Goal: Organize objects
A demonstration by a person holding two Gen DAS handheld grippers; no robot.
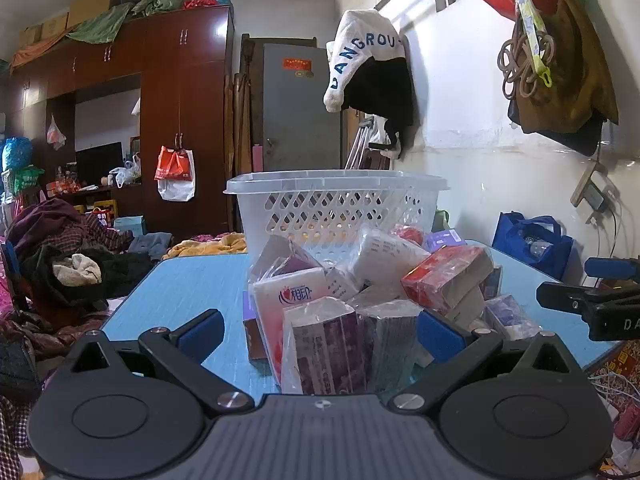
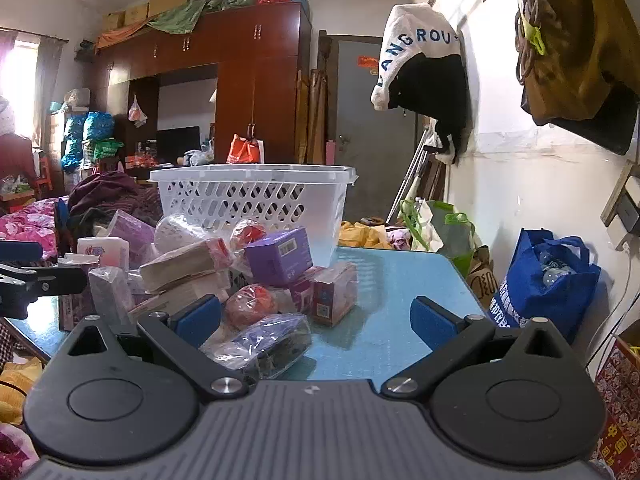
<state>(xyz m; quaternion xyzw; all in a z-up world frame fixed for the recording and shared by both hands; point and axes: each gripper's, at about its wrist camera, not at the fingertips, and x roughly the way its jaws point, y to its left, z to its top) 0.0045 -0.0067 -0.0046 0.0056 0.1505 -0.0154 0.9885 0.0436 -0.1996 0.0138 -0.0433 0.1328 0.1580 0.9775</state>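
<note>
Blue desk point(image 1: 180, 280), and we're right at the start here: the whole pile of wrapped packets point(image 1: 360, 292) sits loose on it, nothing visibly sorted. Behind the pile, at the far edge, stands the white lattice basket point(image 1: 336, 208); through its holes I can't make out anything inside. The left gripper point(image 1: 320, 326) hangs low over the near side of the heap, jaws spread wide, a purple-printed packet point(image 1: 324, 344) between them but not pinched. The right gripper point(image 2: 316, 318) is just as wide apart, holding nothing, with a clear-wrapped dark packet point(image 2: 264, 342) lying near its left finger and bare desk under the rest. By my reading, 0 items are put away and the whole heap remains, the basket being the likely home.
</note>
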